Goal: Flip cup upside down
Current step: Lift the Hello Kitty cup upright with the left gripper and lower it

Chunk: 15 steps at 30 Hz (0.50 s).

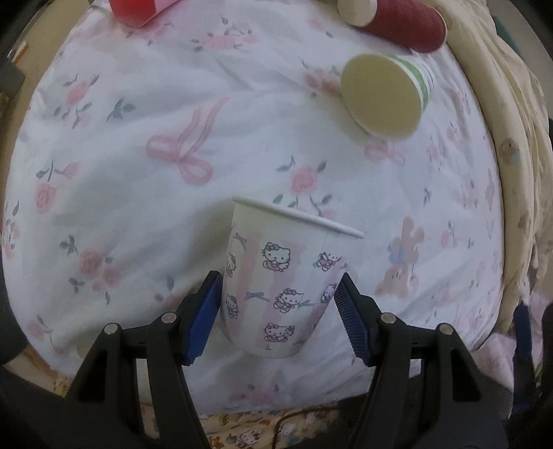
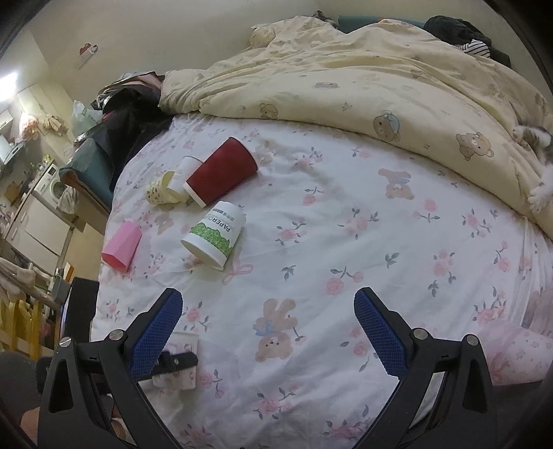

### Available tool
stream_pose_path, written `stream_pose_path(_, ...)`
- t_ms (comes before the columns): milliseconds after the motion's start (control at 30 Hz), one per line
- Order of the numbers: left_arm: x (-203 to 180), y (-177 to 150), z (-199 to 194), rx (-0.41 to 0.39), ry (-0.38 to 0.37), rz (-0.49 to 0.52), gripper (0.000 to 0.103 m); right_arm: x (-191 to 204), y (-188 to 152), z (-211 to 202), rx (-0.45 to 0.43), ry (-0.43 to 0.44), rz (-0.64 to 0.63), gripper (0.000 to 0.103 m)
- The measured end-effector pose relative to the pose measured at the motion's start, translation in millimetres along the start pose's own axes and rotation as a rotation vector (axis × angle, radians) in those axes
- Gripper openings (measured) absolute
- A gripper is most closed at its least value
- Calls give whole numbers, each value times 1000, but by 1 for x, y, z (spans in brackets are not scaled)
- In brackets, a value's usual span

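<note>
A white Hello Kitty paper cup [image 1: 280, 286] sits upright between the blue pads of my left gripper [image 1: 278, 304], rim at the top and tilted a little. The pads stand close on both sides of the cup; whether they press it I cannot tell. In the right wrist view the same cup [image 2: 186, 345] shows at the lower left, partly hidden behind my left gripper's black finger. My right gripper [image 2: 268, 331] is open and empty above the flowered bedsheet [image 2: 345, 241].
Several other cups lie on their sides on the sheet: a green-and-white paper cup [image 2: 214, 235] [image 1: 383, 93], a dark red ribbed cup [image 2: 221, 172] [image 1: 408, 24], a pink cup [image 2: 122, 246], a yellow dotted cup [image 2: 162, 190]. A yellow bear duvet [image 2: 380, 79] is heaped behind.
</note>
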<state>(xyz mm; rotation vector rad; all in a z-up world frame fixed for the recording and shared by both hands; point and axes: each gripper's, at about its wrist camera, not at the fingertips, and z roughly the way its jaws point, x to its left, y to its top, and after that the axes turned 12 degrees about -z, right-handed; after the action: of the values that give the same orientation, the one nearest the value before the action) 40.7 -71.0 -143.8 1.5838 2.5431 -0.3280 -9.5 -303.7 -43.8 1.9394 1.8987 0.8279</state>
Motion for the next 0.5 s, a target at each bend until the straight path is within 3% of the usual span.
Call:
stream_pose_path(367,-13,3,17,-32,25,-4,63,-1,-1,3,5,6,20,102)
stream_pose_path(433,-15,2,19,-33,33,-2,69,-2,-1,3,6,9,22,102)
stream_pose_path(500,-16,2,19,-42,39,1,84,-2,-1,3,4,10,22,102)
